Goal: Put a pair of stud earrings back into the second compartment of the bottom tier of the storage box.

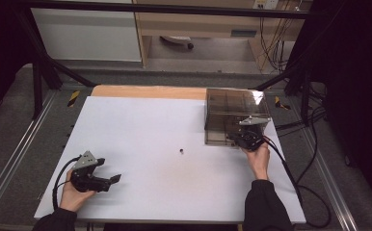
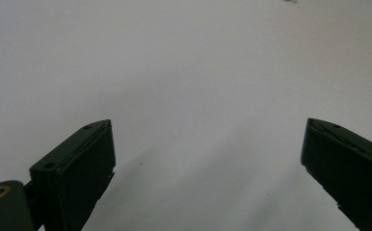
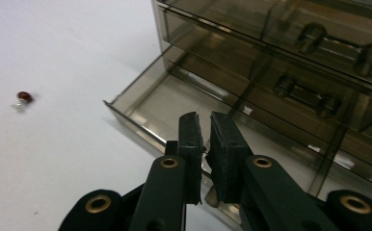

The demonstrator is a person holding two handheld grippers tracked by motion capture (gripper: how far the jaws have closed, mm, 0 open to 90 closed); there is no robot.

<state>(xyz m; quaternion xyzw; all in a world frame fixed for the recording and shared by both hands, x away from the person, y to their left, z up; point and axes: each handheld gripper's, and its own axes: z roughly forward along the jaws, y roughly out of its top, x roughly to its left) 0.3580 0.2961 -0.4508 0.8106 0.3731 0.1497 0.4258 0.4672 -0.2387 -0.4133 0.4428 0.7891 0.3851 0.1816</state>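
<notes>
The drawer cabinet (image 1: 236,117) stands in the upper right of the high view, on the white worktop (image 1: 150,144). It is made of smoky, see-through plastic and holds several rows of drawers. In the right gripper view its bottom drawer (image 3: 174,103) is pulled out toward you. The part of its floor that you can see carries nothing. The closed drawers above it show dark bar handles; what lies inside them cannot be made out through the tinted fronts.

The open drawer is a shallow tray with a thin, straight front wall. Its near left corner sits in the middle left of the right gripper view.

Your right gripper (image 3: 205,144) has its jaws drawn together around the front wall of that drawer, with only a narrow slit left between the pads. The wall runs through that slit, so the jaws are clamped on the drawer front. In the high view this gripper (image 1: 248,139) sits at the lower front edge of the cabinet, with your right hand (image 1: 259,161) just below it.

A small bulb (image 3: 22,99) with a red tip lies on the worktop at the left of the right gripper view, well apart from the drawer.

Your left gripper (image 1: 108,182) rests at the lower left of the high view. Its jaws stand wide apart over bare worktop, with nothing between them.
</notes>
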